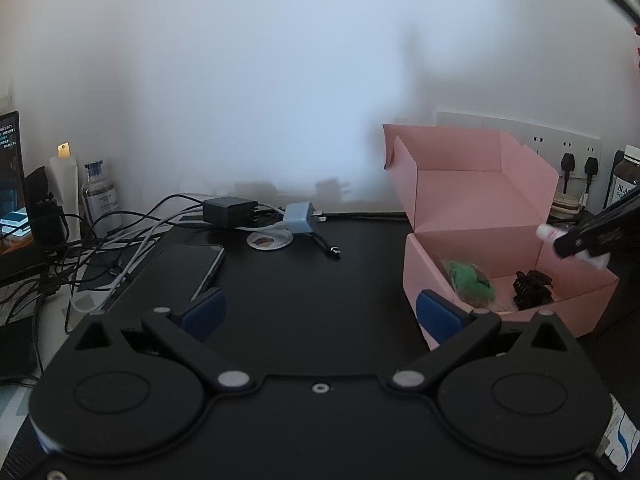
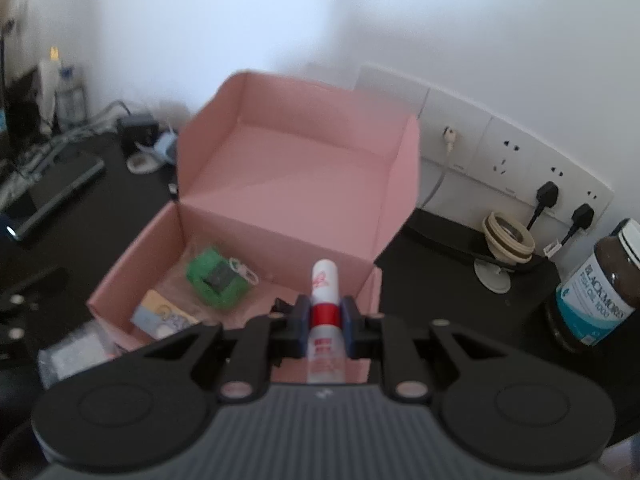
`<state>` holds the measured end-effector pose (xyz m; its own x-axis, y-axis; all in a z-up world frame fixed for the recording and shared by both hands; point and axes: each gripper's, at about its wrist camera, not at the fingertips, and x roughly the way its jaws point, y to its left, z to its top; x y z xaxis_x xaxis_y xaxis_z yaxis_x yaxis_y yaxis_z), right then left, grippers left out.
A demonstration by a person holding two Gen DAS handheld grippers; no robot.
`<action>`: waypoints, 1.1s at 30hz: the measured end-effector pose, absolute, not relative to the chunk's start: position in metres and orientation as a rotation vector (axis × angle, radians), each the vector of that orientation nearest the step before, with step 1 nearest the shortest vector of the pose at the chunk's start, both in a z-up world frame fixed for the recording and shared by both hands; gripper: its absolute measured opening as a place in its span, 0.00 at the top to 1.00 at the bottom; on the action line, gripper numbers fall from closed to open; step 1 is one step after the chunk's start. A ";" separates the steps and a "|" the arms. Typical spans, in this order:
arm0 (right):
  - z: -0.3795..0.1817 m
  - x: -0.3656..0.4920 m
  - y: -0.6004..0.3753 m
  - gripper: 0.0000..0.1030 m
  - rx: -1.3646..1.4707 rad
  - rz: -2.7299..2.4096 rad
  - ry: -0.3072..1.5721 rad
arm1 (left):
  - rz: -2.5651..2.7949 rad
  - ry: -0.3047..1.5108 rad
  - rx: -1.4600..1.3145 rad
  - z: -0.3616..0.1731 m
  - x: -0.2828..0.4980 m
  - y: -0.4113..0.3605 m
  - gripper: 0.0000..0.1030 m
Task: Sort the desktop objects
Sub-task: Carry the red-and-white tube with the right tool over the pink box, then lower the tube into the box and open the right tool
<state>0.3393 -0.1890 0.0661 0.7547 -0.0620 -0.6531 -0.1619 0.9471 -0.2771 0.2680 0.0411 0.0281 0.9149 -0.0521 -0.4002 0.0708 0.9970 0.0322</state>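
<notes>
Two claws were in view; the right claw (image 2: pixel 325 322) was clamped on a white tube (image 2: pixel 325 280) with a red band, its cap pointing forward past the fingertips, over the near right corner of the pink box (image 2: pixel 280 160); the box's raised lid stood straight ahead of that claw, and the near wall lay just beneath it; inside, ahead and to the left, lay a green item (image 2: pixel 214 280) and a small card (image 2: pixel 160 316), with bare box floor between them and the tube; right of the claw stood a brown bottle (image 2: pixel 600 284), well apart; the left claw (image 1: pixel 320 308) hung spread wide and empty over bare dark surface (image 1: pixel 300 280); a phone (image 1: pixel 192 260) lay just beyond its left finger, the box's near corner beside its right finger.
</notes>
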 end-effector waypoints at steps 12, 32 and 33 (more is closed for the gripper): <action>0.043 0.367 -0.177 0.84 -0.383 -0.006 0.795 | -0.061 0.409 0.046 0.029 0.269 0.042 0.00; 0.023 0.380 -0.178 0.84 -0.343 0.030 0.898 | -0.042 0.373 0.056 0.033 0.265 0.040 0.00; 0.023 0.381 -0.178 0.84 -0.347 0.031 0.900 | -0.043 0.374 0.057 0.032 0.265 0.040 0.00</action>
